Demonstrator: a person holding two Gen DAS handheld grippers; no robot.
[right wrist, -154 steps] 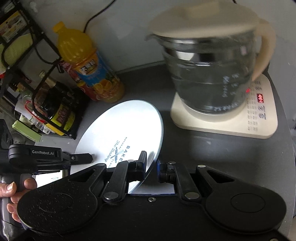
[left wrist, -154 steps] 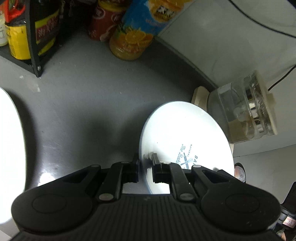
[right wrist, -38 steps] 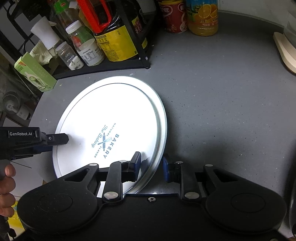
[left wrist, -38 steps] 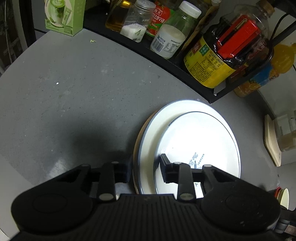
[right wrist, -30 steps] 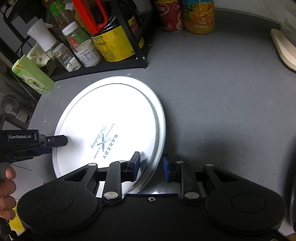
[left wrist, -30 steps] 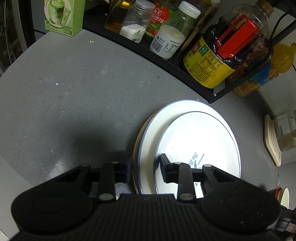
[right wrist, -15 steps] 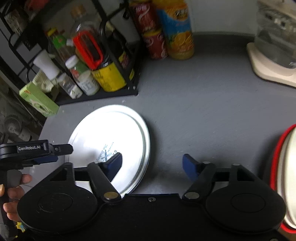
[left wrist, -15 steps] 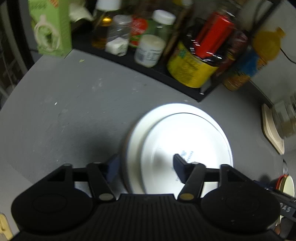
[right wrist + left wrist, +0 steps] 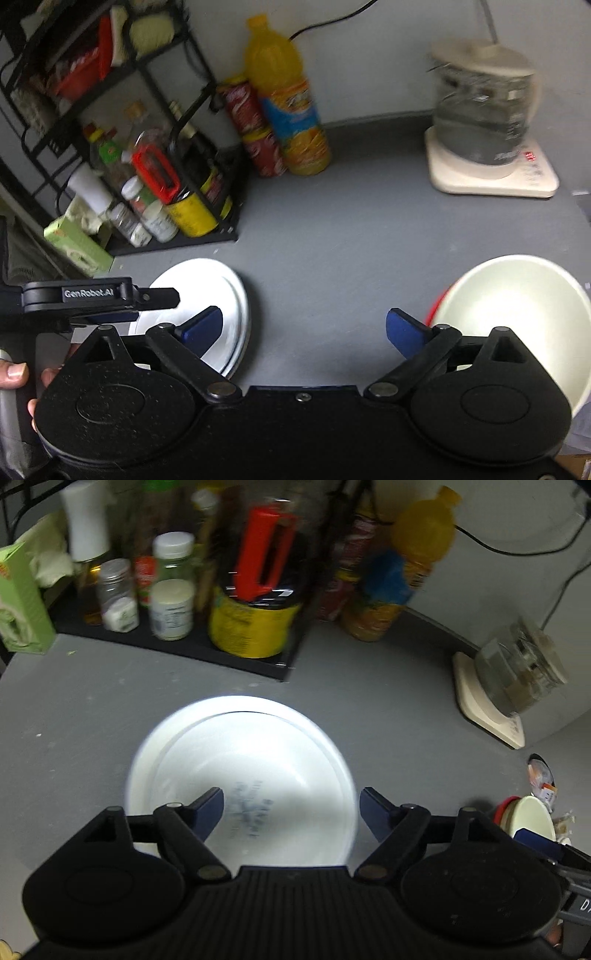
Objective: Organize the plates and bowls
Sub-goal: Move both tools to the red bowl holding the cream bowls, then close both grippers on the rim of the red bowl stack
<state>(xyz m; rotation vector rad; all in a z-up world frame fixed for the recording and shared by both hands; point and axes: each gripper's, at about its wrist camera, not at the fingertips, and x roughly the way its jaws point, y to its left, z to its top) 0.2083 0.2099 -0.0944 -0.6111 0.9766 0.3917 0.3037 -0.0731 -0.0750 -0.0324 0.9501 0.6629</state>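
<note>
- Both tools stood free: the left gripper and the right gripper had just spread their jaws wide, with nothing between the pads.
- Done, by the look of it: the printed plate lay flat on a larger plate, stacked on the grey counter near the spice rack at left.
- Left to do, seemingly: a cream bowl nested in a red-rimmed one waited at near right, well apart from the stack.
</note>
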